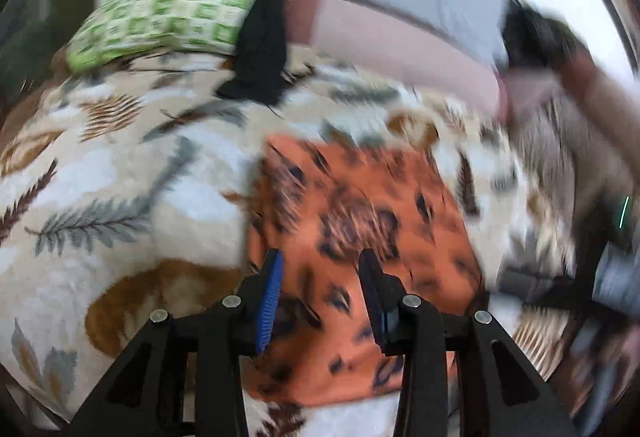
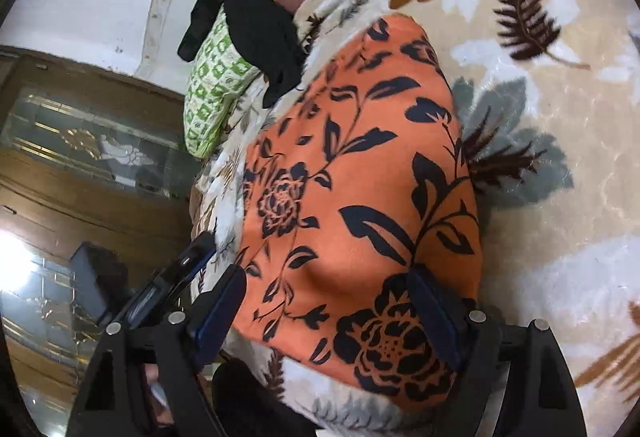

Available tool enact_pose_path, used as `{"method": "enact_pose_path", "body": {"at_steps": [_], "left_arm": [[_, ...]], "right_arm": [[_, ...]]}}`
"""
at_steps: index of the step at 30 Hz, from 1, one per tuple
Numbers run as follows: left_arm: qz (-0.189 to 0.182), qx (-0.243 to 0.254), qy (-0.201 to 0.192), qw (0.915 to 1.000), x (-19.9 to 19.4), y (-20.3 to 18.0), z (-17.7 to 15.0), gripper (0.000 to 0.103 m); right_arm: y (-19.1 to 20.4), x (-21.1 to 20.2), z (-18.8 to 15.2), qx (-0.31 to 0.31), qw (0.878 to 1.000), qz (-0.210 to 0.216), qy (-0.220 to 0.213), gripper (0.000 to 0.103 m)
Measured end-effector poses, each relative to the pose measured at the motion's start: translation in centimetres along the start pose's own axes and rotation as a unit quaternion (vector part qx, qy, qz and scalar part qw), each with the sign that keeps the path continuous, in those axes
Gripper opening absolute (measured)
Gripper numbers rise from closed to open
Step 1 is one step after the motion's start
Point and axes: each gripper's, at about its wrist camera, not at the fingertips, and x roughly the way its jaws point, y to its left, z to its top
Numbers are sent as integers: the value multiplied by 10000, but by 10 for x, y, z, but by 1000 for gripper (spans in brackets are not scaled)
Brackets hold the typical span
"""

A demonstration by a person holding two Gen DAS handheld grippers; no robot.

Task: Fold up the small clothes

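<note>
An orange garment with a dark floral print point(image 1: 360, 237) lies flat and folded on a leaf-patterned blanket point(image 1: 120, 177). My left gripper point(image 1: 320, 277) is open and empty just above the garment's near left part. In the right wrist view the same orange garment point(image 2: 360, 197) fills the middle. My right gripper point(image 2: 332, 301) is open wide, its fingers on either side of the garment's near end, holding nothing. The left wrist view is blurred by motion.
A green checked pillow point(image 1: 160, 17) with a black cloth point(image 1: 260, 37) draped over it lies at the far side of the blanket; both show in the right wrist view point(image 2: 212, 85). A pink bolster point(image 1: 400, 45) lies behind. A wooden cabinet point(image 2: 80, 141) stands beside the bed.
</note>
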Motion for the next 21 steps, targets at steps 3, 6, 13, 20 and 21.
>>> {"method": "enact_pose_path", "body": {"at_steps": [3,6,13,20,21], "left_arm": [[450,196,483,9976,41,-6,-19,42],[484,322,404,9975,37,-7,-17,43],[18,2,-75,10000,2,0,11,58],[400,-254,786,9958,92,13,36,66],[304,-369,730,9962,93,18,33,68]], "right_arm": [[7,-10,23,-67,9993,309,-177,85],[-10,16,62,629,9857,1558,159,87],[-33,40,94,1097,9836,1428,112,88],[-76,81,129,1734,9769,1243,110,85],[-77,69,129,1908,9711,1436,-60,85]]}}
